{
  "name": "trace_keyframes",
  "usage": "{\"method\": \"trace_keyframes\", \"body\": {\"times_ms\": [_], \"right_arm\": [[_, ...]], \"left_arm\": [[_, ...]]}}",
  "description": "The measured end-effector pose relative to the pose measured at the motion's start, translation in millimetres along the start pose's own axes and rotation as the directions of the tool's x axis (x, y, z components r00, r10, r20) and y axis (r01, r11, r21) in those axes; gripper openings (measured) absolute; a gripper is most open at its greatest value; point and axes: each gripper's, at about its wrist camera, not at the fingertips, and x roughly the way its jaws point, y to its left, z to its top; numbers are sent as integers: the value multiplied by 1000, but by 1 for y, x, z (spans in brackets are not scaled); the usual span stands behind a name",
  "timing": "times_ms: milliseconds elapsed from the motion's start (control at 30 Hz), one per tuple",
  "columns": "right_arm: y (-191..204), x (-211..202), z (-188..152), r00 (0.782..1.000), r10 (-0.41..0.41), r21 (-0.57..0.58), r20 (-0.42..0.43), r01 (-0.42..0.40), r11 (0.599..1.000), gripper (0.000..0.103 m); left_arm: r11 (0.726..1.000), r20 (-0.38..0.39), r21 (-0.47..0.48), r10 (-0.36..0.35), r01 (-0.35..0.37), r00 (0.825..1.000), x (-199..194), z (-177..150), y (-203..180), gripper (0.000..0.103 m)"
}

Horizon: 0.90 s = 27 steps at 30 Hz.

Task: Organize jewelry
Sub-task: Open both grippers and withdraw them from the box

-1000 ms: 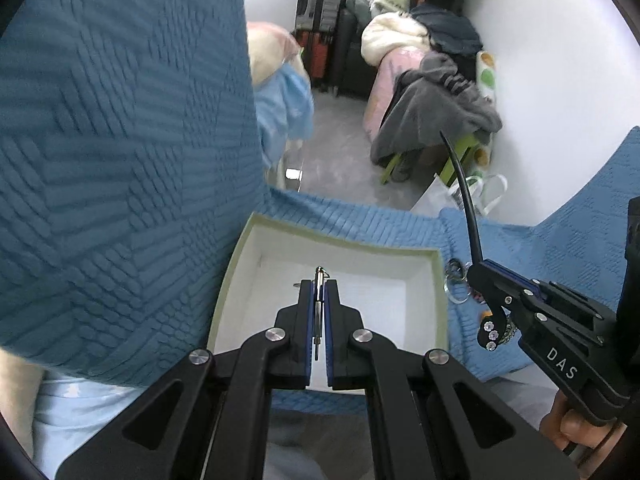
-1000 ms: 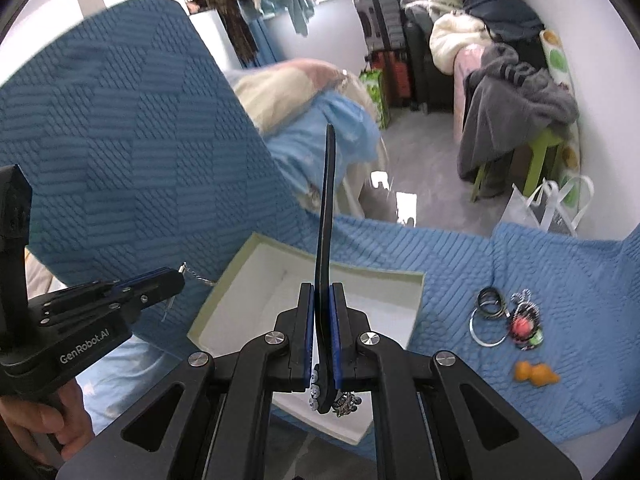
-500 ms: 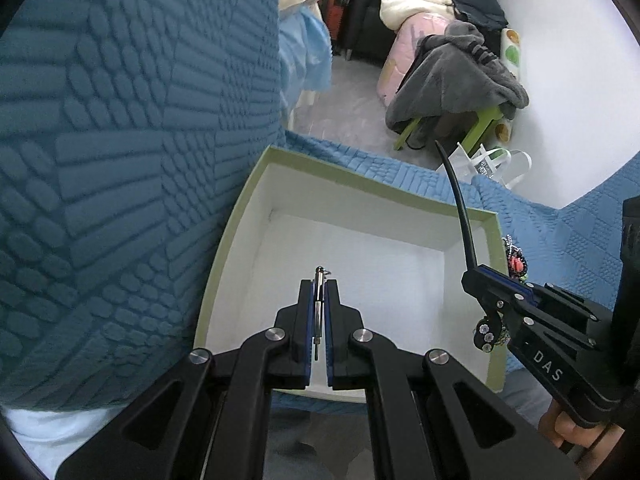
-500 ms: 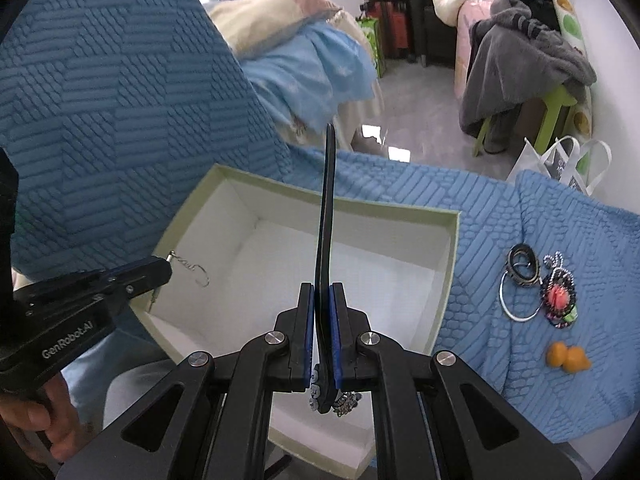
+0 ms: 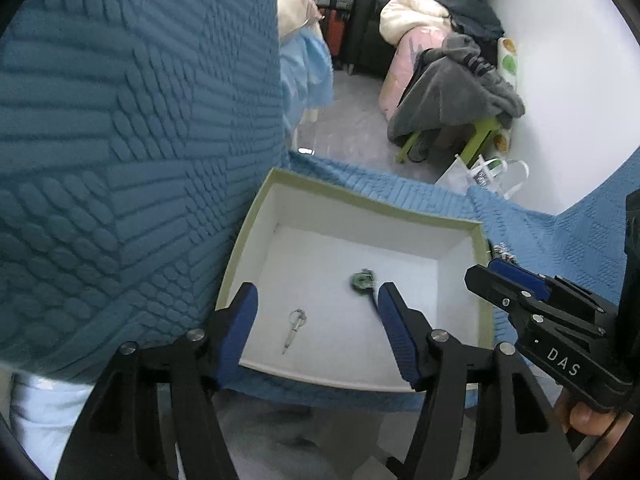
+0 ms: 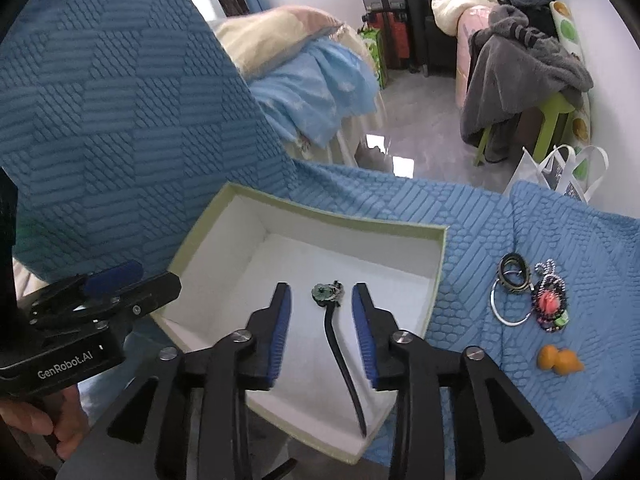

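A textured blue quilted cover (image 6: pixel 472 220) spreads over the surface and rises in a tall fold at the left of both views. On it, against that fold, sits a square open cardboard box with a pale green rim and white inside (image 6: pixel 340 218), its near edge at the cover's near edge. The left gripper (image 5: pixel 316 308) hangs over the box's near left corner with its jaws opening, spread wide and pinching nothing; its blue pads (image 5: pixel 236 332) stand clear on either side of a small silver clasp with a ring at one end (image 5: pixel 294 326), which lies on the white floor of the box near the near left corner. The right gripper (image 6: pixel 322 308) hangs over the near right part of the box, its jaws also opening and apart, with nothing pressed between them. Between them, untouched by either pad, lies a long black curved hair clip with a green jewelled flower at its far end (image 6: pixel 340 344), the flower near the box's middle and the tail reaching the near wall. On the cover beyond the box's right wall lie a silver ring and dark bangles (image 6: pixel 510 292), touching a beaded red and black pendant (image 6: pixel 550 306), and nearer, slightly apart, a small orange charm (image 6: pixel 558 362).
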Motion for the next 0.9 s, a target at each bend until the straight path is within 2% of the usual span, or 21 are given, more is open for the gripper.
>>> {"method": "trace_keyframes", "body": {"times_ms": [33, 67, 133, 233, 300, 400, 600, 767, 900], "right_arm": [[-1, -6, 1, 1000, -2, 3, 11, 2, 1000, 48], [-2, -15, 2, 1000, -8, 5, 27, 8, 1000, 62], [-4, -33, 4, 997, -24, 9, 70, 23, 1000, 75], [-8, -66, 5, 991, -36, 2, 128, 36, 999, 81], [-11, -86, 5, 987, -50, 0, 151, 51, 999, 90], [-16, -114, 1, 980, -82, -9, 182, 85, 996, 98], [-36, -164, -14, 969, -124, 12, 212, 124, 992, 100], [-61, -203, -30, 956, -165, 46, 244, 158, 986, 100], [-75, -219, -42, 950, -189, 65, 250, 178, 982, 101]], "left_arm": [[1000, 12, 4, 1, -1, 1000, -7, 1, -2, 63], [1000, 20, 8, 3, -3, 1000, -11, 1, -4, 63], [1000, 44, 20, 4, -5, 999, -26, 2, -9, 63], [999, 80, 31, -13, 11, 997, -49, 4, -19, 63], [999, 106, 40, -26, 22, 994, -63, 4, -26, 64], [997, 140, 65, -53, 44, 989, -81, 3, -42, 64], [991, 188, 89, -115, 99, 975, -111, -2, -75, 64], [986, 178, 109, -148, 130, 973, -113, -5, -103, 64], [982, 160, 128, -160, 140, 974, -107, -11, -126, 64]]}}
